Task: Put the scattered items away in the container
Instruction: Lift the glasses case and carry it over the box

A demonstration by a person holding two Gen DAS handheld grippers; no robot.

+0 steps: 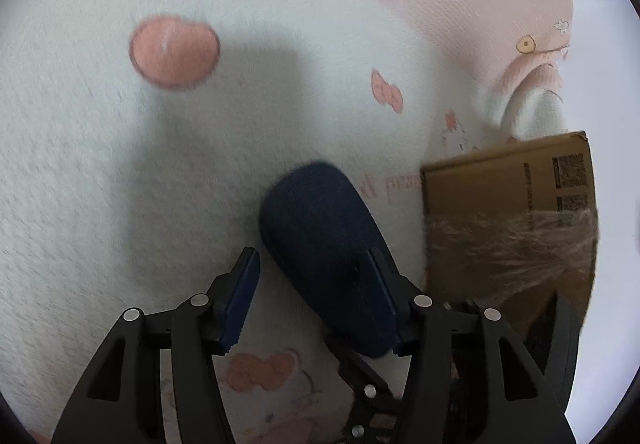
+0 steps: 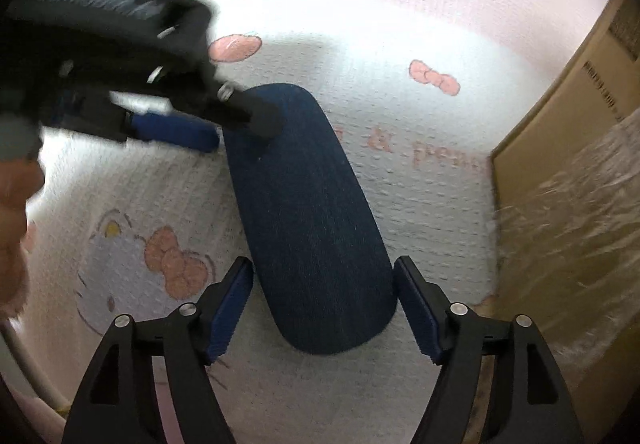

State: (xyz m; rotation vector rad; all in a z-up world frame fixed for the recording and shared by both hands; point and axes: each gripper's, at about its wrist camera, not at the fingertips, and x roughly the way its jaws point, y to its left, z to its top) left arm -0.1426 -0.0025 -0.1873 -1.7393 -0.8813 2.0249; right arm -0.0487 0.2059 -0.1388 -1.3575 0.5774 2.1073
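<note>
1. A white and pink cloth [image 2: 400,184] printed with peaches and bows covers the surface; a taped cardboard box [image 2: 568,204] stands at the right edge of both views.
2. A dark blue oblong case [image 2: 312,220] lies flat on the cloth, just left of the box.
3. The right gripper [image 2: 324,308], at the bottom centre of its view, is spread wide around the case's near end; its pads stand clear of the case.
4. The left gripper [image 1: 312,284] also gapes wide: the case's other end lies against its right finger, while its left finger is apart.
</note>
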